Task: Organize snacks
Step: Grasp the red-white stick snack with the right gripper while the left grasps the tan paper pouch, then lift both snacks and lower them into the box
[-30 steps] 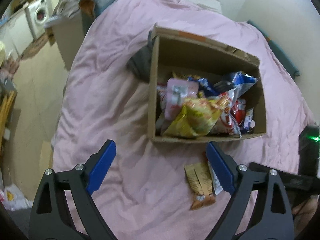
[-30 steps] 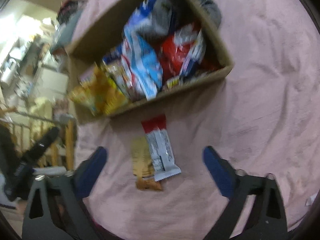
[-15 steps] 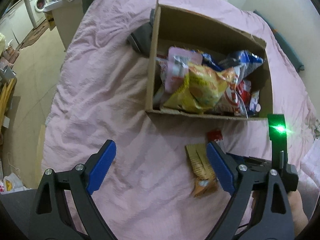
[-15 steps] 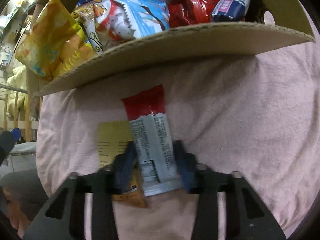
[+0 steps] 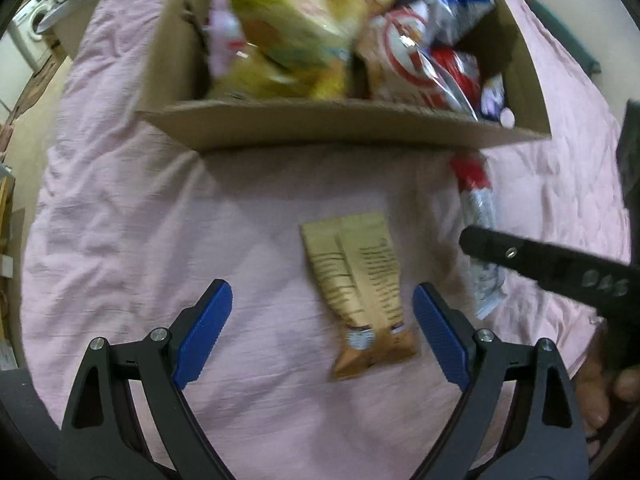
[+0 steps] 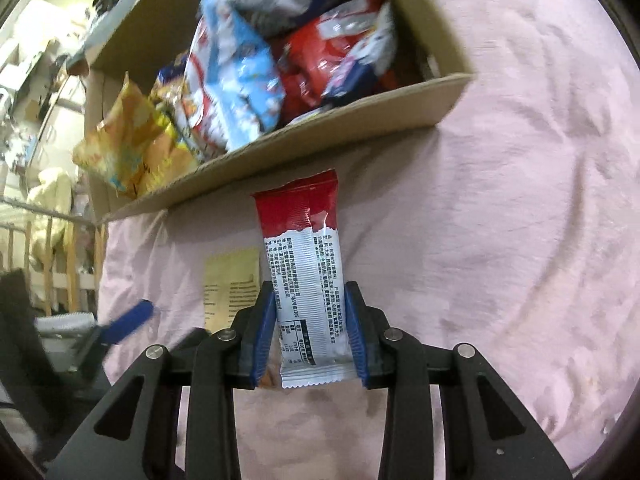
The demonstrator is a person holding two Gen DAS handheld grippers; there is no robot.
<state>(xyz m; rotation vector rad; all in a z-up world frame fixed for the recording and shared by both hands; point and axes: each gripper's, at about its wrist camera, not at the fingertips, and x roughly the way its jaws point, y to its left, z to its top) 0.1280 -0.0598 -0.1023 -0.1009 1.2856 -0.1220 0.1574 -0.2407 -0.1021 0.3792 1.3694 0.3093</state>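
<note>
A cardboard box full of snack bags stands on the pink bedspread; it also shows in the right wrist view. A tan snack bar lies on the bedspread between the blue pads of my open left gripper. My right gripper is shut on a red and white snack bar and holds it just in front of the box. That bar shows in the left wrist view under the right gripper's black finger. The tan bar lies left of it.
The pink bedspread covers the bed around the box. A washing machine and floor lie beyond the bed's left edge. A wooden rail and clutter stand at the left in the right wrist view.
My right gripper closed on the red and white bar and lifted it off the tan bar. My left gripper moved in lower over the tan bar, toward the box.
</note>
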